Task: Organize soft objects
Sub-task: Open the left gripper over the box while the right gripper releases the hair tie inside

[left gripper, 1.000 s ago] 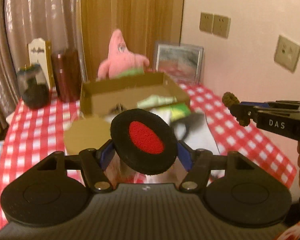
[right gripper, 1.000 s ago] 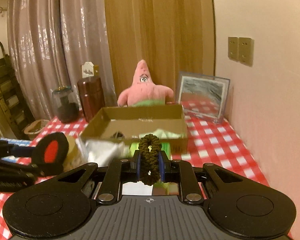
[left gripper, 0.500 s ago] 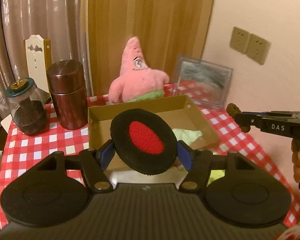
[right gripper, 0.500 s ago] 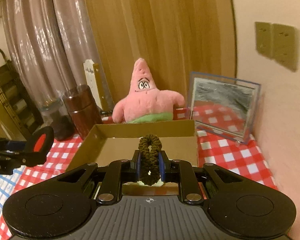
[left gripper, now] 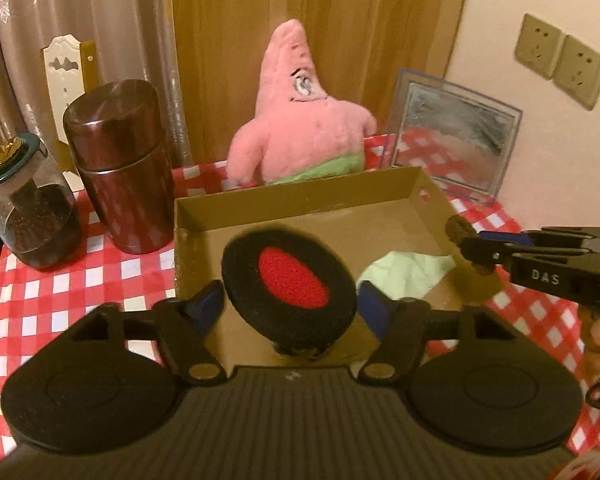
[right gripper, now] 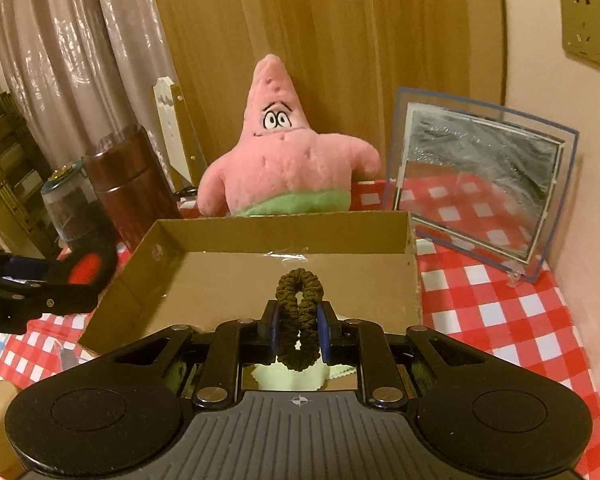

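Your left gripper [left gripper: 290, 304] stood spread, the ear pad [left gripper: 289, 288] loose between its fingers; your right gripper [right gripper: 299, 330] pinched the scrunchie [right gripper: 299, 322] over the box [right gripper: 220, 276].

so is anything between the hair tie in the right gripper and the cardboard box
Nothing visible. The right gripper holds the hair tie above the open cardboard box; only a green cloth lies inside.

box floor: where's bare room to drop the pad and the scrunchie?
Cardboard box floor is bare along the back wall and left wall. The green cloth crowds its front-right corner. Outside, the brown canister and glass jar crowd the left.
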The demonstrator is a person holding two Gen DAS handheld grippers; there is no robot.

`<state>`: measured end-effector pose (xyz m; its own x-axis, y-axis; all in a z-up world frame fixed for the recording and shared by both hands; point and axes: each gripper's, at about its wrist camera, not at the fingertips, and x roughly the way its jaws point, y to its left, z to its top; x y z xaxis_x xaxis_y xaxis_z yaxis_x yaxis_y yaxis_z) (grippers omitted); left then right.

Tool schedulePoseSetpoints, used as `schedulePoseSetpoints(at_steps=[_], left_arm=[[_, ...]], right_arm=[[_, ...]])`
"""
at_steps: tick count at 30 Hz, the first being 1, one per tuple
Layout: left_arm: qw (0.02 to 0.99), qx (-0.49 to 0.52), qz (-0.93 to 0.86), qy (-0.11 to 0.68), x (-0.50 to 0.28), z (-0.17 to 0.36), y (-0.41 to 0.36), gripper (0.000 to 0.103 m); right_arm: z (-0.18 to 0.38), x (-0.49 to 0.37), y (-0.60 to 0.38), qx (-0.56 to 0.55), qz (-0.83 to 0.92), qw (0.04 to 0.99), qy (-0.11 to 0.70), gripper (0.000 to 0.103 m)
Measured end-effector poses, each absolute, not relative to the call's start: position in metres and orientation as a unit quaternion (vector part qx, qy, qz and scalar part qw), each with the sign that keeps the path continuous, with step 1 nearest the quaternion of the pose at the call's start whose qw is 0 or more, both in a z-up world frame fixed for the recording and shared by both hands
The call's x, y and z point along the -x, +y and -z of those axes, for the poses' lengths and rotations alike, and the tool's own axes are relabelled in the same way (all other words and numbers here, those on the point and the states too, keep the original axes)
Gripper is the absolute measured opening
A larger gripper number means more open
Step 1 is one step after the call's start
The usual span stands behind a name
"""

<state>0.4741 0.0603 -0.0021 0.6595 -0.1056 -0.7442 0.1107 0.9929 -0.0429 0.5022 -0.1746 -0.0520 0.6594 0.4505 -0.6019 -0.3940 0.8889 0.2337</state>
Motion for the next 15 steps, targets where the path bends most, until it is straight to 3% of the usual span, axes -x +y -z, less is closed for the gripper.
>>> schedulePoseSetpoints(at_steps=[3,15], left_arm=[[0.912,-0.004,0.056,0.405,-0.48,0.004,0.062,0.084],[0.925,-0.003,0.054,0.375,-0.463,-0.017,0.063,0.084]], right_arm=[[0.054,-0.506,-0.173,-0.043,-0.235,0.909,0.341,0.056],[0.04,-0.491,-0.182,-0.047,-0.229,0.918,0.321,0.059]])
